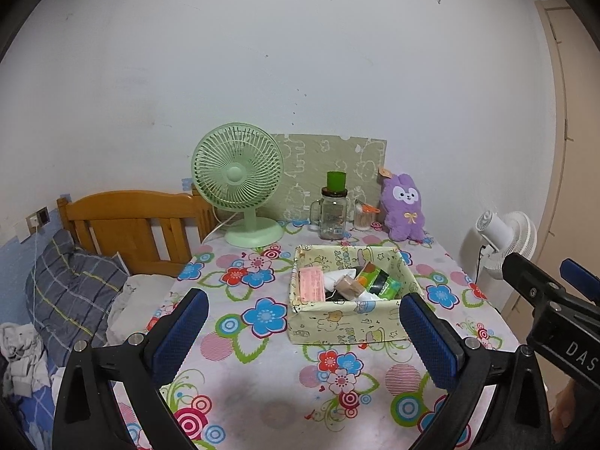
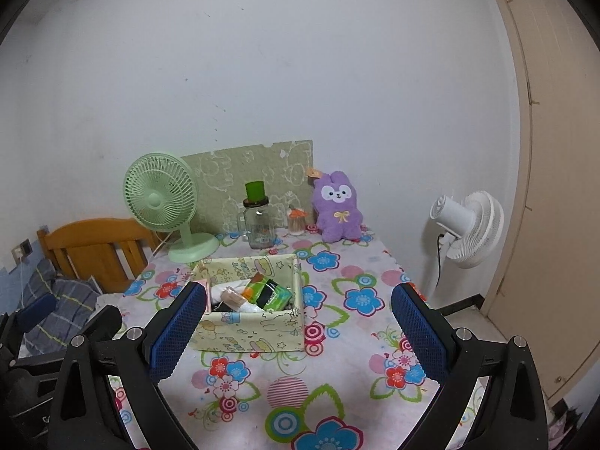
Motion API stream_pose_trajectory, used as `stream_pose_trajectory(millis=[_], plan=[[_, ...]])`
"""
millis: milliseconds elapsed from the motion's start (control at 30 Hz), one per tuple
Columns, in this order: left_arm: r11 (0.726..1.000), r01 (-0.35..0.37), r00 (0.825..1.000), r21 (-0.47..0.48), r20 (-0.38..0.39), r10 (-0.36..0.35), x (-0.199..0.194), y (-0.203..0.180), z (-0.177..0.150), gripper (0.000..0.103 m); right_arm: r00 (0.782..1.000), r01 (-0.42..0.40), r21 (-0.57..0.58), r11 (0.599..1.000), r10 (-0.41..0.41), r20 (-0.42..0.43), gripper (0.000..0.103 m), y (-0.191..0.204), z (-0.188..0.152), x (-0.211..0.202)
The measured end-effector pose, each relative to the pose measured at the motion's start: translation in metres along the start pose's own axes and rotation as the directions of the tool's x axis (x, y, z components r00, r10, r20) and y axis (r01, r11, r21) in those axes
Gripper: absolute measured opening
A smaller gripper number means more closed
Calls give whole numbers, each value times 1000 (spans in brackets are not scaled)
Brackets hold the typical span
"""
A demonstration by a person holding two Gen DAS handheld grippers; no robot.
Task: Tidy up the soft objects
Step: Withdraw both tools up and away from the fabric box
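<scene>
A pale green fabric box [image 1: 347, 322] [image 2: 247, 332] sits mid-table, holding a pink packet [image 1: 312, 284], a green pouch [image 1: 378, 281] [image 2: 268, 292] and several other small items. A purple plush rabbit [image 1: 403, 208] [image 2: 337, 208] sits upright at the back against the wall. My left gripper [image 1: 303, 332] hovers open above the near table, its fingers either side of the box's front. My right gripper [image 2: 298, 332] is open too, its left finger [image 2: 176, 332] in front of the box's left corner. Neither holds anything.
A green desk fan [image 1: 240, 183] [image 2: 165, 206], a glass jar [image 1: 332, 212] [image 2: 258, 223] with a green cup on top, and a small cotton-swab container [image 1: 363, 217] line the back. A white floor fan [image 2: 468, 225] stands right of the floral tablecloth [image 1: 262, 386]; a wooden bed [image 1: 131, 225] lies left.
</scene>
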State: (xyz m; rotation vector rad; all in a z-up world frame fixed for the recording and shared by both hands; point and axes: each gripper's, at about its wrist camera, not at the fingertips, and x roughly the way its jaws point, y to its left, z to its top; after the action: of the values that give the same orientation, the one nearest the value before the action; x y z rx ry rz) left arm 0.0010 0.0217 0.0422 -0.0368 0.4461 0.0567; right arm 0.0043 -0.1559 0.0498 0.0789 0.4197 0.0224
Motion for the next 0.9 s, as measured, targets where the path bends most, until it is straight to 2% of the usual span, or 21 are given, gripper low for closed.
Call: stream_pose_trajectory(millis=[900], plan=[[1000, 1, 1000, 18, 23, -1, -13, -6, 1, 103, 1000, 3, 14, 1000, -3, 8, 100, -7, -1, -8]])
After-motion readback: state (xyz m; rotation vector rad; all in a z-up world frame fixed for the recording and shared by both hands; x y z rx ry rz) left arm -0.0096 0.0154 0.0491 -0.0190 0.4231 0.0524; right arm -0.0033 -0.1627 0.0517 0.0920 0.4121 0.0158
